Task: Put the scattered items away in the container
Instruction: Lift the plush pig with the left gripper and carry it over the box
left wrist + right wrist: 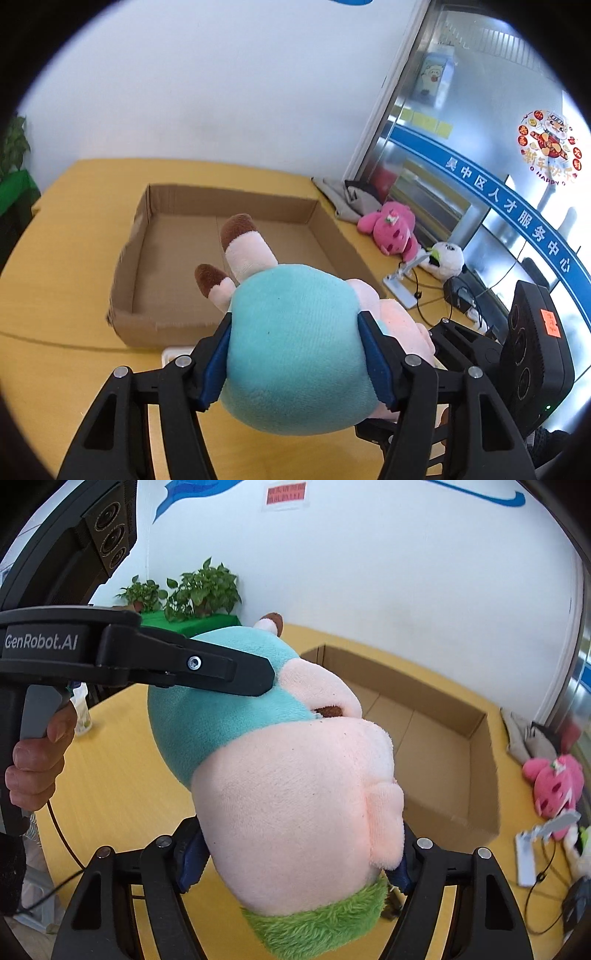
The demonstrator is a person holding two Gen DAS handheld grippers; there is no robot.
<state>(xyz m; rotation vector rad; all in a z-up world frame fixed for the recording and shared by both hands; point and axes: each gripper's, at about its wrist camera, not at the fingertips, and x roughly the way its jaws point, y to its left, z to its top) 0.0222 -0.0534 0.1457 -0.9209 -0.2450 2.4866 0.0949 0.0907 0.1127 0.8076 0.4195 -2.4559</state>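
the yellow surface [74,258] carries an open cardboard box [229,206], shallow-walled and with nothing in it, lying toward the far edge by the white wall. both tools hold one big plush toy [295,350] in the air just short of the box's near wall, its brown-tipped legs already reaching over the rim. the left gripper [295,362] has its jaws pinching the teal body from both sides; the right gripper [295,864] has its jaws pinching the pink head end, the blue pads sunk into the pile.

the step in hand looks like the carry into the box. to do it well, move both tools forward together at one height so the soft body does not twist or sag, clear the near wall, lower until the toy rests on the cardboard floor, then spread both jaws at once.

a pink plush [391,229] and a white plush [447,258] wait at the right edge of the surface, beside a grey cloth [343,195].
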